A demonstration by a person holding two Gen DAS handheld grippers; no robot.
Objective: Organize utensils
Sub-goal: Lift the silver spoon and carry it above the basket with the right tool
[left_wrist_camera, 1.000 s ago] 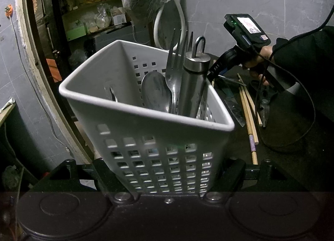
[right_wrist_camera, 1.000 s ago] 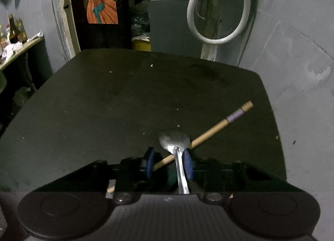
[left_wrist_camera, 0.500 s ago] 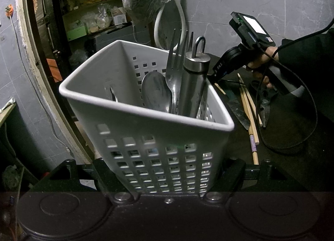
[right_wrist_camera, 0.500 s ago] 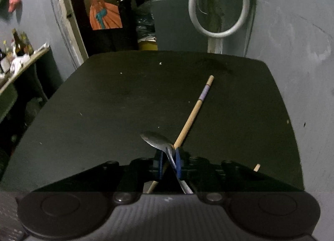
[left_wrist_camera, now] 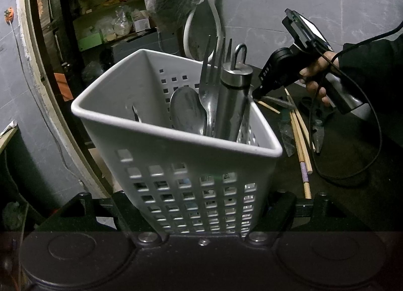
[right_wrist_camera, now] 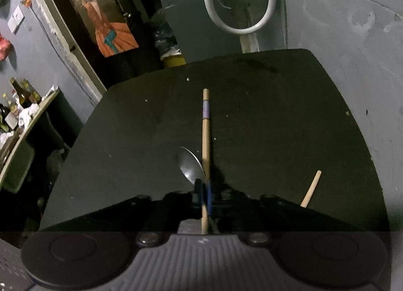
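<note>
Utensils partly sorted: we find a fork [left_wrist_camera: 210, 74] and ladle in the caddy [left_wrist_camera: 176, 139], which our left gripper [left_wrist_camera: 201, 218] clamps. Our right gripper [right_wrist_camera: 202, 190] pinches a spoon [right_wrist_camera: 190, 165]; chopsticks [left_wrist_camera: 301, 137] remain on the table [right_wrist_camera: 277, 114].

Far half of the dark desk [right_wrist_camera: 264, 104] is bare right up to its far edge and the far right corner by the wall, open passage there. Near edge is blocked: a chopstick [right_wrist_camera: 206, 139] and spoon [right_wrist_camera: 190, 165] lie mid-desk running toward the right claw [right_wrist_camera: 203, 191], and another chopstick end [right_wrist_camera: 311, 187] sits near the right edge. In the left wrist view the white caddy [left_wrist_camera: 176, 144] fills the near middle with fork [left_wrist_camera: 210, 69] and steel cylinder [left_wrist_camera: 233, 99] sticking up above its rim, loose chopsticks [left_wrist_camera: 301, 134] and a black cable [left_wrist_camera: 352, 175] cluttering the desk to its right.
</note>
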